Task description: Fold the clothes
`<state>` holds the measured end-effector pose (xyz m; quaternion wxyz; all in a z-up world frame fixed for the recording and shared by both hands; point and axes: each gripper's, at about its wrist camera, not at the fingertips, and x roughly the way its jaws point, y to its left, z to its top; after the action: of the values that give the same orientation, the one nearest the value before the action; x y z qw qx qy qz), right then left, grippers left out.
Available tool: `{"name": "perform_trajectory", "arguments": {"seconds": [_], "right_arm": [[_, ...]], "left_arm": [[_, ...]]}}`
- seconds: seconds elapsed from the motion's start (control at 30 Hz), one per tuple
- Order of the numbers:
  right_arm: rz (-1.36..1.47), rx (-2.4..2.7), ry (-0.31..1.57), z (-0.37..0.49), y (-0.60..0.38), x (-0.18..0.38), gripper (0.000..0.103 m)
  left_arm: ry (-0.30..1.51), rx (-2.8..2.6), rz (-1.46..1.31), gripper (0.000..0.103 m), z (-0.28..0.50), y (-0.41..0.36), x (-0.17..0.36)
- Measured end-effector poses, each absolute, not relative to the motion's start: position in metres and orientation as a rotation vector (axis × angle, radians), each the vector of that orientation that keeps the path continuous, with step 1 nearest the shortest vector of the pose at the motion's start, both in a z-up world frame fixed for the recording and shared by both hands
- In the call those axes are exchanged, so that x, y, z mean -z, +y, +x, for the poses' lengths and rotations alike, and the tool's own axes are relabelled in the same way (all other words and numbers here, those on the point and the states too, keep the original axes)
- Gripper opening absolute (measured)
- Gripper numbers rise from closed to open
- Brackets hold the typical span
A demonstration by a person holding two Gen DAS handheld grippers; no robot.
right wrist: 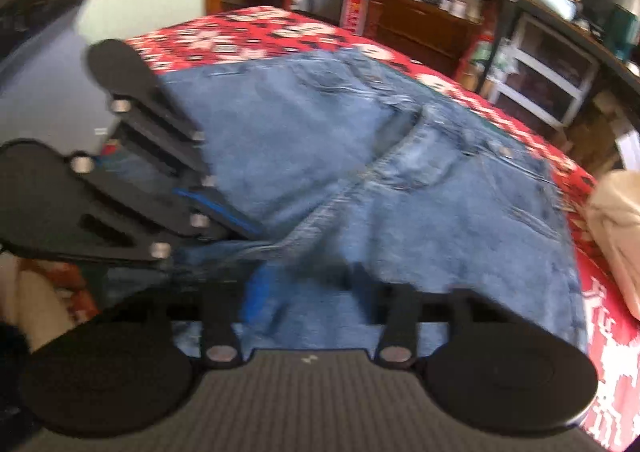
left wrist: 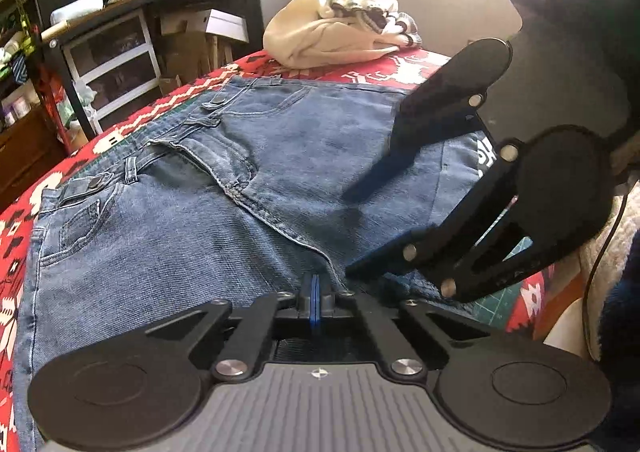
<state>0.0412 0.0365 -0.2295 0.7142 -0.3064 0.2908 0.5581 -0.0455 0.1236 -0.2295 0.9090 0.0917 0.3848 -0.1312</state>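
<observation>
- The left gripper [left wrist: 316, 292] is seen with its two blue-lined fingers [left wrist: 316, 306] pressed together at the near edge of the jeans [left wrist: 224, 188]; a ridge of denim rises right at the tips, but whether any fabric is caught between them cannot be told.
- In the right wrist view the same left gripper [right wrist: 256, 230] is shown low on the denim, its blue finger strip lying against the cloth near the crotch seam.
- The right gripper [left wrist: 360, 188] is seen from the left wrist view with its jaws spread wide: one finger points down onto the middle of the jeans, the other lies lower, close to the left gripper's tip.
- In its own blurred view the right gripper [right wrist: 304, 284] is held over the near part of the jeans [right wrist: 360, 156], the fingers apart and nothing clamped between them.
- The jeans are spread flat on a red patterned cloth [left wrist: 132, 120], waistband and button toward the far left edge, pockets facing up.
- A cream garment [left wrist: 336, 32] with a striped piece bundled in it is heaped on the far end of the red cloth, apart from the jeans.
- A dark shelf unit [left wrist: 120, 12] with white drawers is stood beyond the cloth's edge.
</observation>
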Motion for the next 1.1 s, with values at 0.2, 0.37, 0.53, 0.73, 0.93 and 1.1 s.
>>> {"name": "perform_trajectory", "arguments": {"seconds": [0.2,0.37,0.53,0.73,0.93,1.1], "right_arm": [[-0.739,-1.288,0.623,0.027,0.038,0.227,0.004],[-0.721,-1.216,0.611,0.049,0.048,0.224,0.004],[-0.734,-1.221,0.613,0.060,0.055,0.229,0.005],[-0.714,-1.337,0.649,0.046,0.041,0.227,0.004],[-0.690,-1.385,0.715,0.037,0.023,0.223,0.004],[-0.644,-1.379,0.753,0.035,0.009,0.222,0.005]], "left_arm": [[0.799,0.257,0.120,0.003,-0.049,0.131,0.228],[0.779,0.180,0.173,0.004,-0.034,0.135,0.225],[0.792,0.202,0.110,0.002,-0.020,0.145,0.230],[0.826,0.266,0.064,0.001,-0.037,0.147,0.229],[0.860,0.331,0.017,0.001,-0.055,0.150,0.227],[0.877,0.350,-0.044,0.001,-0.070,0.156,0.228]]}}
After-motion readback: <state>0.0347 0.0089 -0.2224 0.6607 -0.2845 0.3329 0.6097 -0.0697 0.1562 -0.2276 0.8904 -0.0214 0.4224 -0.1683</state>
